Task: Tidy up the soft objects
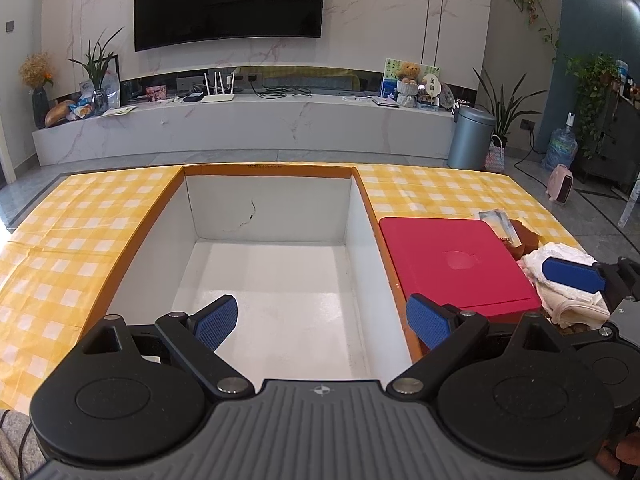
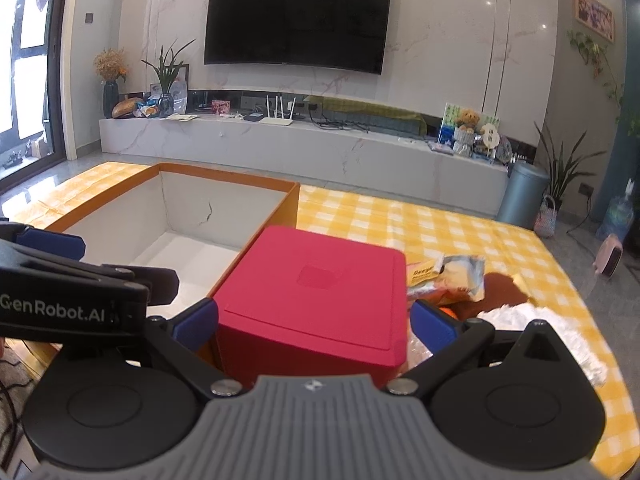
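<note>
White and bare, the box [image 1: 272,280] holds nothing yet; cloths [image 1: 568,280] wait at three o'clock beside the red case [image 1: 452,264]. Both the left hand-held gripper [image 1: 322,320] and right hand-held gripper [image 2: 314,326] hang open and hold nothing, so sorting looks barely begun.

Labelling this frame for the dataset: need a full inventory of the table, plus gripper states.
Storage box: 1, orange outside, white inside, open, nothing in it, table centre.
Red box: 1, lid shut, right of the storage box.
Snack packets: at least 2, yellow and silver, behind-right of the red box.
White cloth: 1 pile, right of the red box.
Brown soft item: 1, partly hidden, beside the packets.
Tablecloth: 1, yellow-white check.
Left gripper: open, over the storage box.
Right gripper: open, straddling the red box.
</note>
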A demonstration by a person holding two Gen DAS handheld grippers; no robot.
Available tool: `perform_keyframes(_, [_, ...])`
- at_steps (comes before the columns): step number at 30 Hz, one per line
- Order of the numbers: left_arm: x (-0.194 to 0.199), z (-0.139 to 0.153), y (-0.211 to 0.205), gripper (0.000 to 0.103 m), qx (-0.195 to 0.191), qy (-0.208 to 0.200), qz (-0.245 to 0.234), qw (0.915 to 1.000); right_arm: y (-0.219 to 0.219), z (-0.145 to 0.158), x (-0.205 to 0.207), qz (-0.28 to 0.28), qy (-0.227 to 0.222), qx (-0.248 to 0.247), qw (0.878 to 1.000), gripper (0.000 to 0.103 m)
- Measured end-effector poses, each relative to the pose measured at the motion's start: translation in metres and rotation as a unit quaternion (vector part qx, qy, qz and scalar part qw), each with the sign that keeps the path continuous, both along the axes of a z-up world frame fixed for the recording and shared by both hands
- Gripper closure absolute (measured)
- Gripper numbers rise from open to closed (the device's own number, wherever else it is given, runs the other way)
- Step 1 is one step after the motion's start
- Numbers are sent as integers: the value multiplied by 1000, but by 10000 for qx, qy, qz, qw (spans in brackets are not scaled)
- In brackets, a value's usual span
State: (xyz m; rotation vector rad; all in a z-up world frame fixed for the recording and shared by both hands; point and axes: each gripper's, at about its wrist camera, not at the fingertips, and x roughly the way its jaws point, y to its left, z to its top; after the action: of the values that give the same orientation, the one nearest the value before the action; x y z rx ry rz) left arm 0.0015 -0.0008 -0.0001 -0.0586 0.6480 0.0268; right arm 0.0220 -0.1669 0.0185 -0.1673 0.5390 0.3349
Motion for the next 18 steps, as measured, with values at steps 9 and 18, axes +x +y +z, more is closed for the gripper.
perform_keyframes(9, [-5,7,-9,0,248,-151,65,9996,-4,7,-3,-42,-81,-24,10000,3])
perform_keyframes(18, [-11,22,-16,0,173,-395,-79,9990,-10,20,-7,-125,-238,-19,9996,3])
